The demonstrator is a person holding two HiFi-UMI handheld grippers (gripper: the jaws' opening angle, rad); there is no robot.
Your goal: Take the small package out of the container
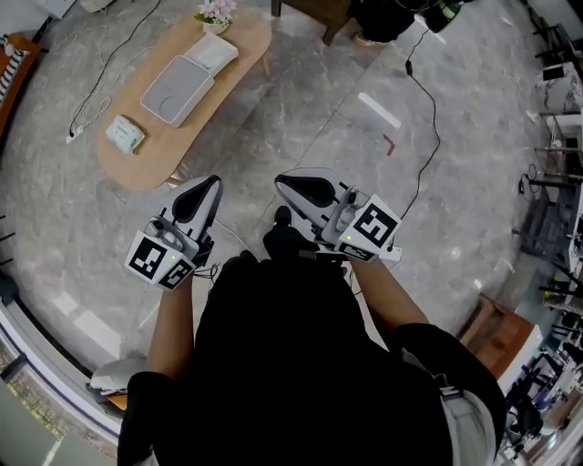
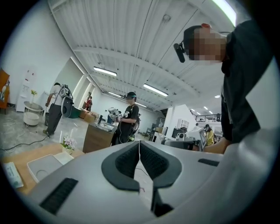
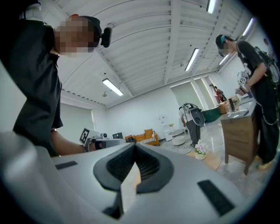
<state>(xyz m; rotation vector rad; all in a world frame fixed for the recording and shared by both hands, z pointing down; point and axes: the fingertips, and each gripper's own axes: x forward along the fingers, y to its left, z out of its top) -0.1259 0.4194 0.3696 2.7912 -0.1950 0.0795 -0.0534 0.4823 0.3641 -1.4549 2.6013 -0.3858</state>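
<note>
An oval wooden table [image 1: 137, 168] stands ahead and to the left of me on the marble floor. On it lies a flat grey container [image 1: 178, 89] with a white rim. A small white package [image 1: 125, 134] rests on the tabletop beside the container, nearer the table's end. My left gripper [image 1: 206, 185] and right gripper [image 1: 283, 183] are held level in front of my body, short of the table and touching nothing. Both have their jaws together with nothing between them. In the left gripper view the container [image 2: 43, 166] and package [image 2: 13, 174] show low at the left.
A pot of flowers [image 1: 216, 11] and a white flat item [image 1: 211, 52] sit at the table's far end. Cables [image 1: 428, 100] run over the floor. A wooden stool [image 1: 496, 332] stands at the right. Another person [image 2: 127, 118] stands by a wooden counter [image 2: 98, 138].
</note>
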